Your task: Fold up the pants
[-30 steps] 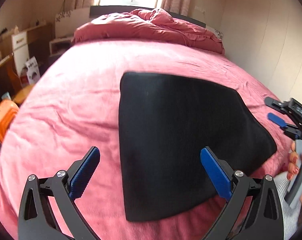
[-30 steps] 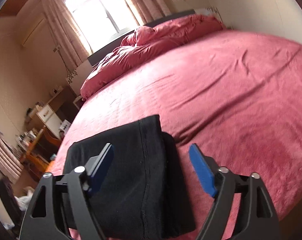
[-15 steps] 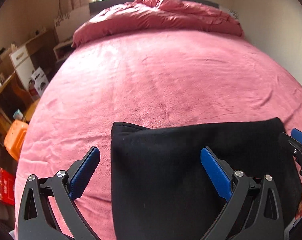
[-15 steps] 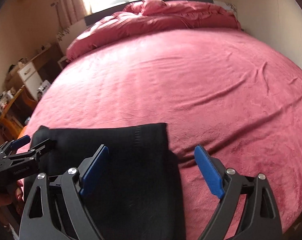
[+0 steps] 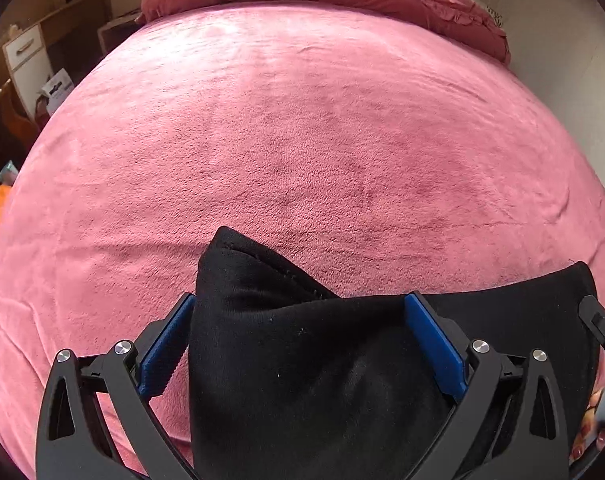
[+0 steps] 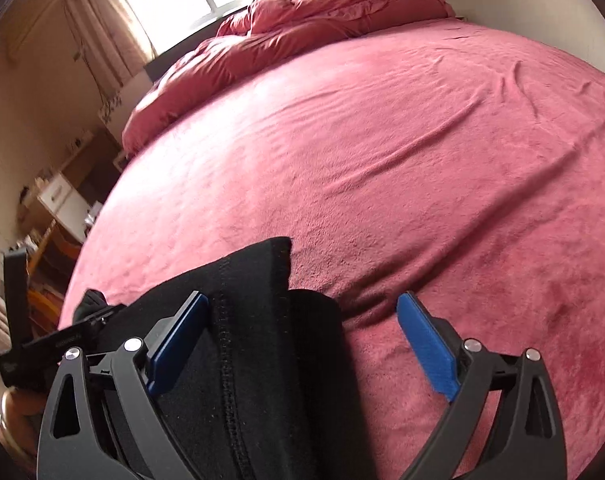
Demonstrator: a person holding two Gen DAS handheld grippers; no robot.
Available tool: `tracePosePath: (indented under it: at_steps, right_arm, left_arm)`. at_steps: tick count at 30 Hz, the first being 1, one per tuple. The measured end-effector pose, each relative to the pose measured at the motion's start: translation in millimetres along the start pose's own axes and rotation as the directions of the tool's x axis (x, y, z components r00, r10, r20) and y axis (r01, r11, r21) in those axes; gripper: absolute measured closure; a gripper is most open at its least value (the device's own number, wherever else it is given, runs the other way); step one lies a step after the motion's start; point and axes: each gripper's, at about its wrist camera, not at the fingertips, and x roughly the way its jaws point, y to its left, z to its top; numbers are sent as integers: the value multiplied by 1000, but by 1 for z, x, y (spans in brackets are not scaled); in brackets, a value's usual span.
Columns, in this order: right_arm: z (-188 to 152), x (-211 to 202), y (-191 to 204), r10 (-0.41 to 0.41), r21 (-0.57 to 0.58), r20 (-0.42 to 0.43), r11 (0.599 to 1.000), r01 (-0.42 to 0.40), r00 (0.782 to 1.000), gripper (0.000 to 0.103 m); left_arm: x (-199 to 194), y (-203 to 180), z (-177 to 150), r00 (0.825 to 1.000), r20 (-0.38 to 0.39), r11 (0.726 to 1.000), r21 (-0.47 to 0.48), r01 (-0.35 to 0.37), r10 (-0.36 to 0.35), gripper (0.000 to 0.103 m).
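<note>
Fingers (image 5: 434, 344) of the left gripper (image 5: 302, 340) and right gripper (image 6: 302, 340) stand apart, straddling black pants (image 5: 310, 380) on the pink bed (image 5: 302, 140).

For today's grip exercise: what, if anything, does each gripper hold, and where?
Neither is shut. Left gripper and right gripper stand open, straddling corners of the folded black fabric pants.

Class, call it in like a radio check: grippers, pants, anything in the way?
Left gripper open, straddling a raised corner of the pants. Right gripper open over the other corner. Pants folded on the bed. Nothing in the way.
</note>
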Motion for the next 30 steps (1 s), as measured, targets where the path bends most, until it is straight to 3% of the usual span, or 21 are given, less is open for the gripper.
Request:
tracePosePath:
  at_steps: [4, 9, 13, 18, 21, 23, 30]
  right_arm:
    - [-9, -15, 2, 27, -11, -9, 1000, -27, 1000, 7]
    - [-23, -25, 19, -1, -80, -37, 997, -2, 999, 7]
    - [-37, -33, 19, 14, -16, -63, 1000, -15, 998, 6]
    - [-46, -37, 15, 0, 21, -111, 1000, 3, 994, 5]
    - [-50, -37, 13, 11, 35, -146, 999, -6, 989, 5]
    - [-50, -33, 9, 22, 57, -157, 998, -13, 987, 4]
    - [-51, -31, -3, 80, 140, -195, 989, -53, 978, 2]
  left_arm:
    - [-27, 6, -17, 998, 60, 1000, -17, 2, -1, 3]
    - [-57, 10, -43, 993, 118, 999, -35, 17, -13, 3]
    - [-72, 11, -66, 990, 142, 998, -53, 25, -17, 3]
    - [-84, 7, -91, 989, 145, 1000, -2, 16, -16, 3]
    - [-81, 2, -106, 996, 93, 998, 66, 5, -12, 3]
    - [-87, 3, -117, 992, 123, 997, 76, 11, -20, 3]
    - [-90, 8, -128, 994, 101, 998, 58, 40, -46, 3]
